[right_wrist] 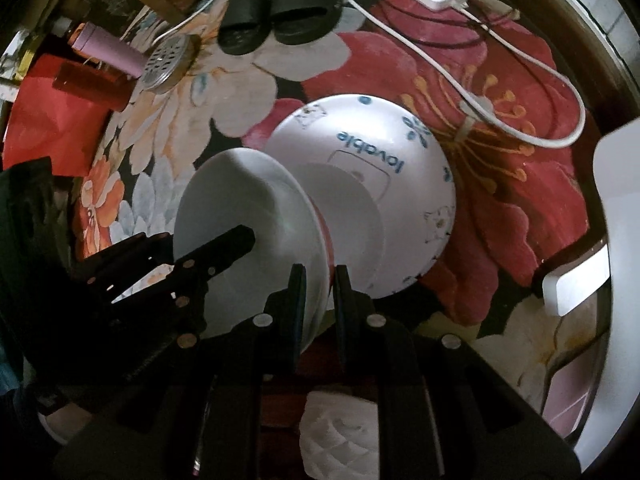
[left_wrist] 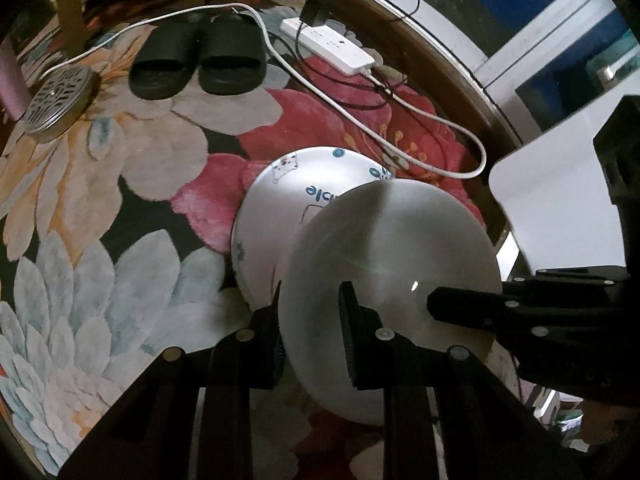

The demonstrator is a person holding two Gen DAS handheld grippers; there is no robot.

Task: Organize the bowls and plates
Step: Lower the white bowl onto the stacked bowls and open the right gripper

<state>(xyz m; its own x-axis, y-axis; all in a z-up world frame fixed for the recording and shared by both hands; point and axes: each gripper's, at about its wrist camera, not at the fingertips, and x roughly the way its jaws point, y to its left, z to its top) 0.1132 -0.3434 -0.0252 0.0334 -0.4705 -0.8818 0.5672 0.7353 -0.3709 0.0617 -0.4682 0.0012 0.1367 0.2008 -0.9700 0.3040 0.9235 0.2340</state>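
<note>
Both grippers pinch one white bowl, held tilted above a floral rug. In the left wrist view the left gripper grips the bowl's rim at 6 o'clock, one finger inside, one outside; the right gripper enters from 3 o'clock with a finger over the bowl's surface. In the right wrist view the right gripper clamps the rim at 6 o'clock, and the left gripper reaches in from 9 o'clock. Just beyond the bowl a printed plate lies on the rug. Toward 12 o'clock are black slippers, a power strip and a white cable; a metal lid sits at 10 o'clock.
</note>
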